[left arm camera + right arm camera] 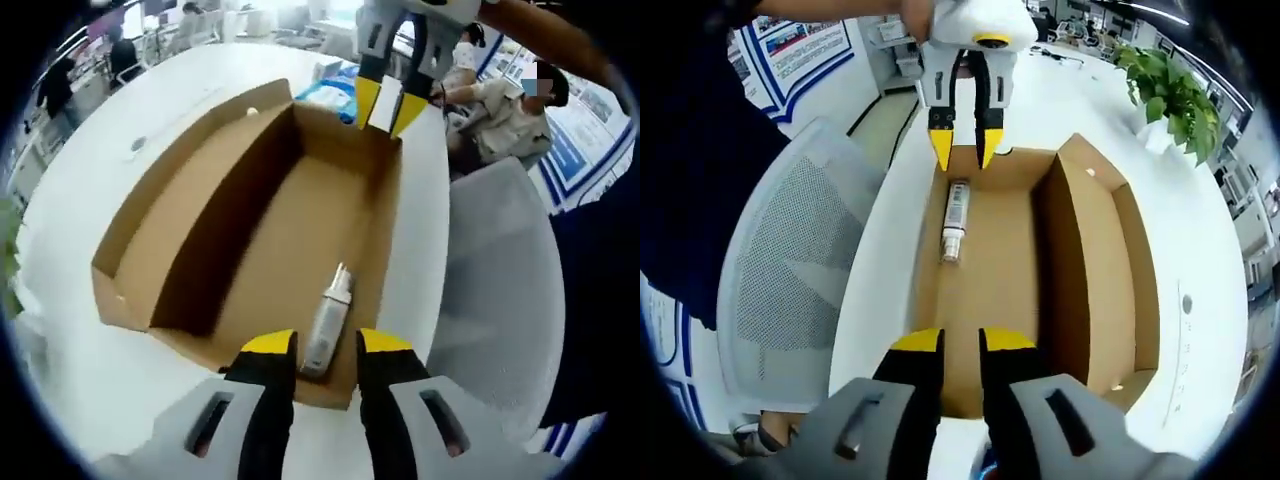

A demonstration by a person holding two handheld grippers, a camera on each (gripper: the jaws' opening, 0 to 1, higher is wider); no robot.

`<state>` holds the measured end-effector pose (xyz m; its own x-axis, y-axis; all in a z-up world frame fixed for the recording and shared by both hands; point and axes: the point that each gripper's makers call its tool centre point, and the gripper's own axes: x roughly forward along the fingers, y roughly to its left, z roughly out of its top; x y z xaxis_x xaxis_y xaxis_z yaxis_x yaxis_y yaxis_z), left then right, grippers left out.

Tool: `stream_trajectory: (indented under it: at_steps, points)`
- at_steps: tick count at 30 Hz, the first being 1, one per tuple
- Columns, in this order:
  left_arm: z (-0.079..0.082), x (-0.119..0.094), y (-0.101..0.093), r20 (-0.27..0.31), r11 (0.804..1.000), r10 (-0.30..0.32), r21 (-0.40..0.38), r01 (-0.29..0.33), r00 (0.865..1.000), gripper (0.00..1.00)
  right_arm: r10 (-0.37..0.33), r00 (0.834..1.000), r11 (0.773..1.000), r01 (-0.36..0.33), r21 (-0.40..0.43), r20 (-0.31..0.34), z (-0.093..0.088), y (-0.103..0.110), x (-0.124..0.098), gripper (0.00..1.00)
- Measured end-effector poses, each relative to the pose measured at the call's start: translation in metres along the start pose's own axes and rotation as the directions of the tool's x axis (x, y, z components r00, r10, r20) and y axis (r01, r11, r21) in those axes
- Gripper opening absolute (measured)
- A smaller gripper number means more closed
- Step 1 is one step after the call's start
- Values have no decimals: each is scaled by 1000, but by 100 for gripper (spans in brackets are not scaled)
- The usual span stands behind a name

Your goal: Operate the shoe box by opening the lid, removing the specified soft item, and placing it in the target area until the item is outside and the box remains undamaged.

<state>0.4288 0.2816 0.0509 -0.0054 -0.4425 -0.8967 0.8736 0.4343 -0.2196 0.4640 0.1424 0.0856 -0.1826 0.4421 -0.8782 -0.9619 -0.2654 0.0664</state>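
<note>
Shoe box [250, 200], cardboard, open on a white table [180, 90], lid [1095, 260] standing up along one long side. Contents: one small tube [325, 320], lying on the box floor beside the wall opposite the lid; probably light, squashy and slick, best pinched mid-body. Left gripper [325, 350] narrowly parted above the tube's end, holding nothing; right gripper [960, 340] likewise narrow and empty over the box's far end.

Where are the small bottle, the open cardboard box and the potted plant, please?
small bottle [326, 325]: left gripper view, on its body.
cardboard box [1088, 270]: right gripper view, on its inner side wall.
potted plant [1170, 95]: right gripper view, on its leaves.
</note>
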Motion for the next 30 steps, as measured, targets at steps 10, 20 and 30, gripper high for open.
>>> stream_trajectory:
  at_steps: [10, 20, 30]
  points:
    - [-3, 22, -1, -119, 983, -44, 170, 64, 992, 22, 6, 1000, 1000, -7, 25, 24, 9, -4, 12, 11]
    - [-12, 39, -2, -185, 968, -64, 228, 106, 981, 23, 5, 1000, 999, -7, 47, 31, 10, -5, 19, 12]
    - [-21, 56, 1, -214, 962, -46, 254, 101, 976, 23, 10, 999, 998, -12, 57, 34, 7, -5, 27, 11]
